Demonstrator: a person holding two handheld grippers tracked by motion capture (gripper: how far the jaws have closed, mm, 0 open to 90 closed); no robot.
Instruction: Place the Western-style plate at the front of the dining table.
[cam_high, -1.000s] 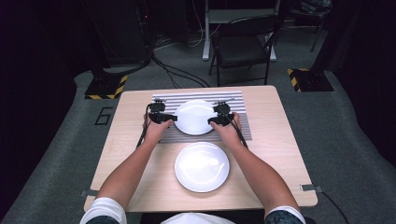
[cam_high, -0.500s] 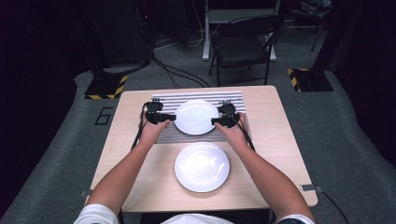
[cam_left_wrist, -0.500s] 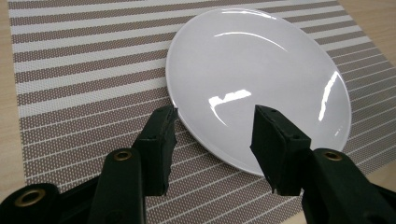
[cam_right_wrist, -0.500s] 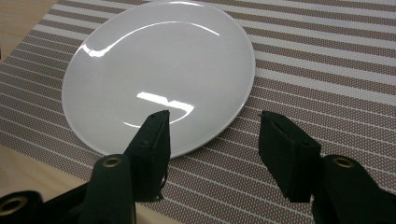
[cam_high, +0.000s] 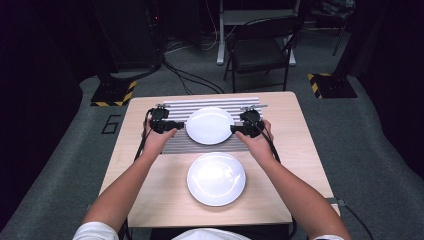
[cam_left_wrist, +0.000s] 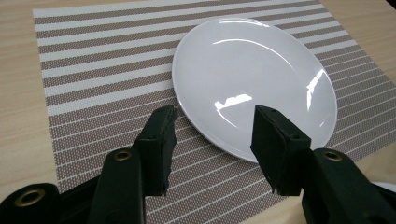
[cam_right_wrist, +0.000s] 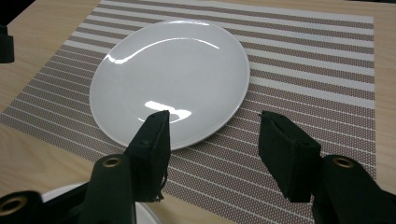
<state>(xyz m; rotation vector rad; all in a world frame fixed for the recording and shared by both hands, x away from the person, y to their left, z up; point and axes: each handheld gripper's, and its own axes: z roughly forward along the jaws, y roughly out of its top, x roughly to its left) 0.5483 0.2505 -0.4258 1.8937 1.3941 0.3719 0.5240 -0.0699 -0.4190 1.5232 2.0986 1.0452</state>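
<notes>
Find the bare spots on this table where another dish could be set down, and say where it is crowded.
Free: the bare wood of the table left of the near plate, and the wood right of it. Crowded: the striped placemat, where the far plate sits between the left gripper and right gripper.

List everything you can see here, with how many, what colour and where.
Plates: two, white; one on the striped mat, one on bare wood nearer the person.
Mat: one, brown-and-white stripes, far half of the table.
Table: one, light wood, centre.
Folding chair: one, dark, beyond the table.
Floor markers: two, yellow-and-black, left and right of the table's far end.
Left gripper: black, open, at the mat plate's left edge.
Right gripper: black, open, at its right edge.
</notes>
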